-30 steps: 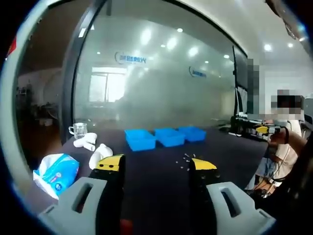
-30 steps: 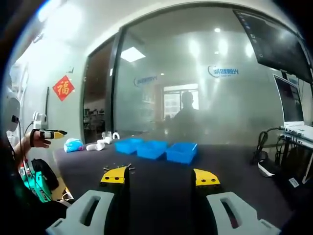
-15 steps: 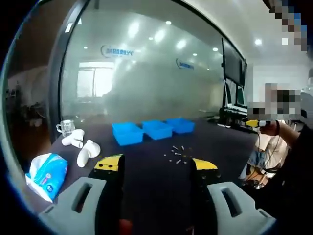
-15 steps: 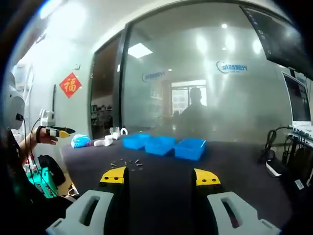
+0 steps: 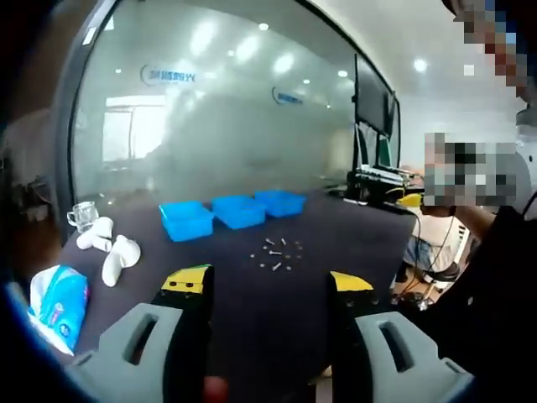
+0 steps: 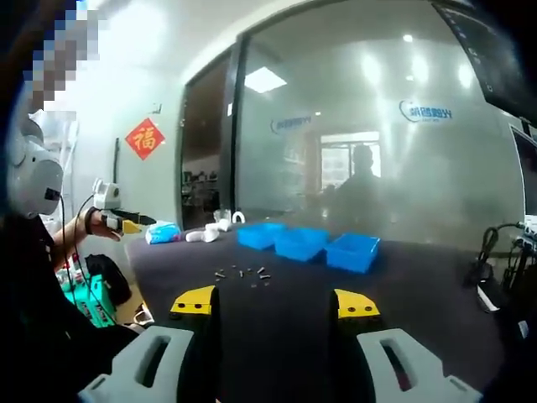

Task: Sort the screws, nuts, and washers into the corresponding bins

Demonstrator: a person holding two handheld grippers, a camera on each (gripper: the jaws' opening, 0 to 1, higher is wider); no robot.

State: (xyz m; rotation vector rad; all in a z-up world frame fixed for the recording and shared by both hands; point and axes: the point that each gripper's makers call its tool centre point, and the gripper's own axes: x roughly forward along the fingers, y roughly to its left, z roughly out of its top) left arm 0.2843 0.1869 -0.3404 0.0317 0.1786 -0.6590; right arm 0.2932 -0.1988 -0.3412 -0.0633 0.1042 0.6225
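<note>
Three blue bins (image 5: 228, 213) stand in a row at the far side of a dark table (image 5: 268, 294); the right gripper view shows the same bins (image 6: 306, 244). A small scatter of screws, nuts and washers (image 5: 277, 253) lies on the table in front of them, seen again as loose hardware (image 6: 243, 274) in the right gripper view. My left gripper (image 5: 268, 283) is open and empty, held above the near table. My right gripper (image 6: 278, 302) is open and empty too, well short of the hardware. The left gripper (image 6: 126, 222) appears at the far left of the right gripper view.
White plastic pipe fittings (image 5: 113, 252), a glass cup (image 5: 83, 215) and a blue tissue pack (image 5: 57, 300) sit at the table's left end. A frosted glass wall (image 5: 210, 126) stands behind. Cables and a laptop (image 6: 503, 252) lie at the right end.
Both cameras swung and moved forward: the bins and hardware shifted left in the left gripper view and right in the right gripper view. Nothing on the table moved.
</note>
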